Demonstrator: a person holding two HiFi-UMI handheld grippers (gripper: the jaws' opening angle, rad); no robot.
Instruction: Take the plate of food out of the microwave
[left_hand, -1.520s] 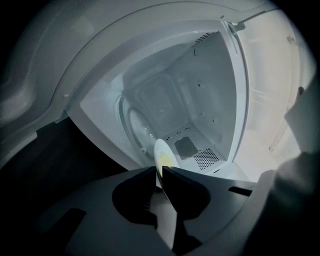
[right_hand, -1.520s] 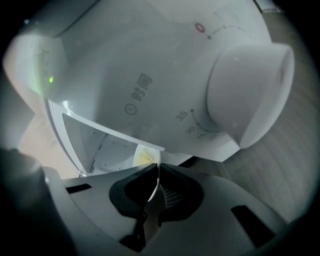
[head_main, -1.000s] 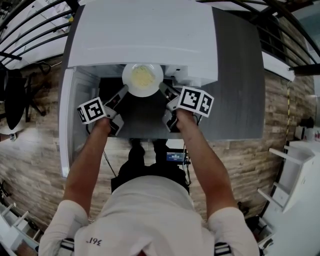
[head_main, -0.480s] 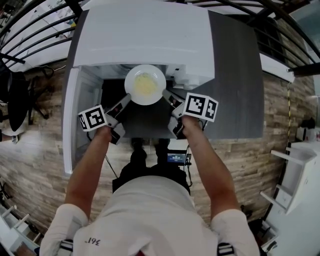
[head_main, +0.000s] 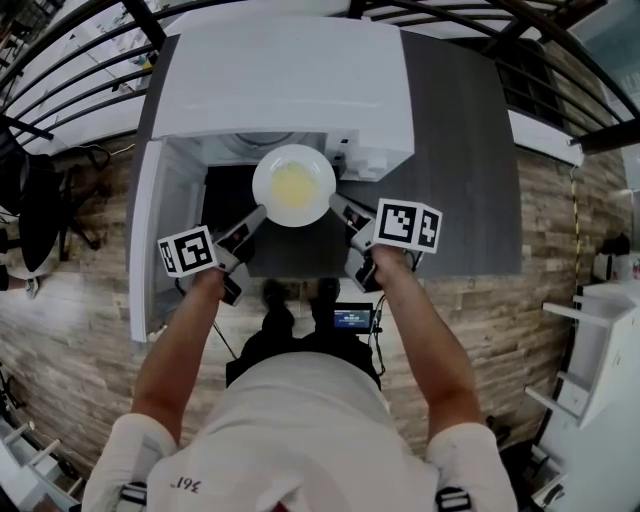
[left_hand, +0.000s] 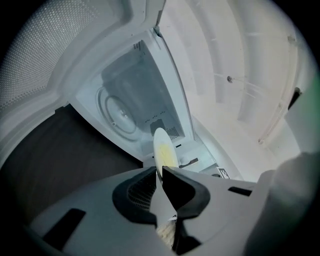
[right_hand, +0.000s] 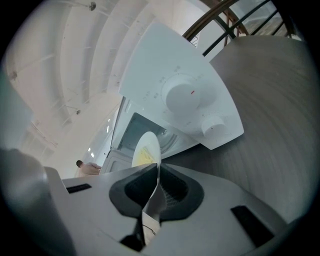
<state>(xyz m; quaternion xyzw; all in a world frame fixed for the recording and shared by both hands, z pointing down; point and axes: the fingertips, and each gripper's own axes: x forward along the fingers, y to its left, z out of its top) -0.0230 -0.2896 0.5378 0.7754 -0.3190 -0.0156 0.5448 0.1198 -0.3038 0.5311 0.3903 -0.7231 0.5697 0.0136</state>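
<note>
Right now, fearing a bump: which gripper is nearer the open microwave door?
Left. The left gripper holds the plate on the door side; the right gripper holds its opposite rim.

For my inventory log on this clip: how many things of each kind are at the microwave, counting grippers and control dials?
Microwave: 1
Plate of food: 1
Grippers: 2, the left gripper and the right gripper, each shut on the plate's rim
Dials on the microwave's panel: 2, the large dial and the small dial
Total: 6
</note>
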